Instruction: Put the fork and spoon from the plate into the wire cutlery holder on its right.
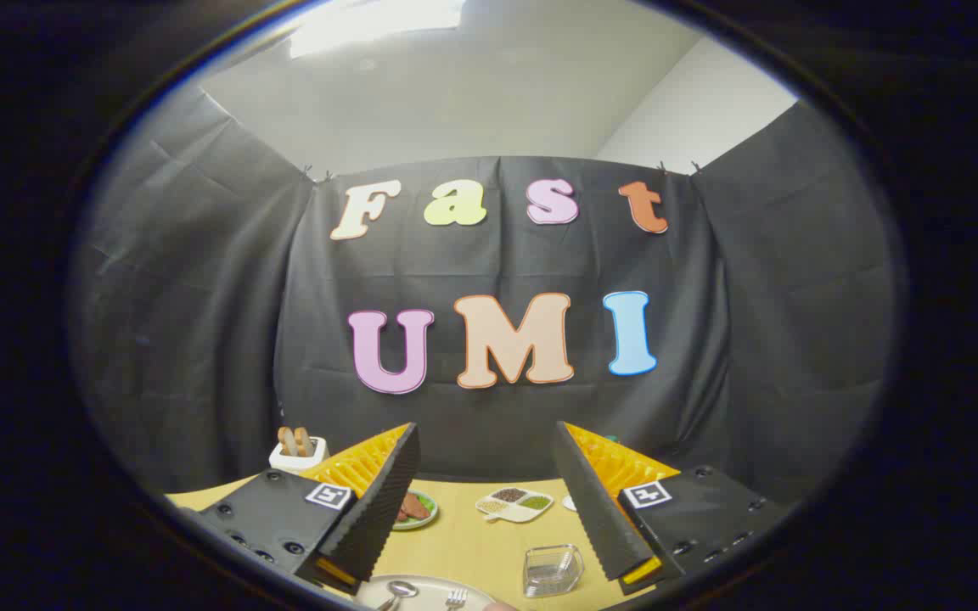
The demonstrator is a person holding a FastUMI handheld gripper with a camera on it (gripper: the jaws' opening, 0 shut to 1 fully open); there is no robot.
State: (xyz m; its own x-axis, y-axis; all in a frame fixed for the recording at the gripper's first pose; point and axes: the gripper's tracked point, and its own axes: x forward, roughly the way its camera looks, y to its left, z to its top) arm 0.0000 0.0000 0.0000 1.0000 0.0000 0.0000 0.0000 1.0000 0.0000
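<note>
A pale plate (426, 585) lies on the wooden table, low between my two fingers and close in. On it rest a metal spoon (401, 590) and, to its right, a metal fork (455, 598); only their heads show. The wire cutlery holder (552, 568) stands to the plate's right, near my right finger, with nothing visible inside. My gripper (487, 450) hangs open above the table, well above the plate, with nothing between its fingers.
Farther back on the table sit a small green plate with brown food (418, 507), a white divided dish of grains (514, 502) and a white toaster with bread slices (297, 451) at the back left. The black cloth wall closes the booth behind.
</note>
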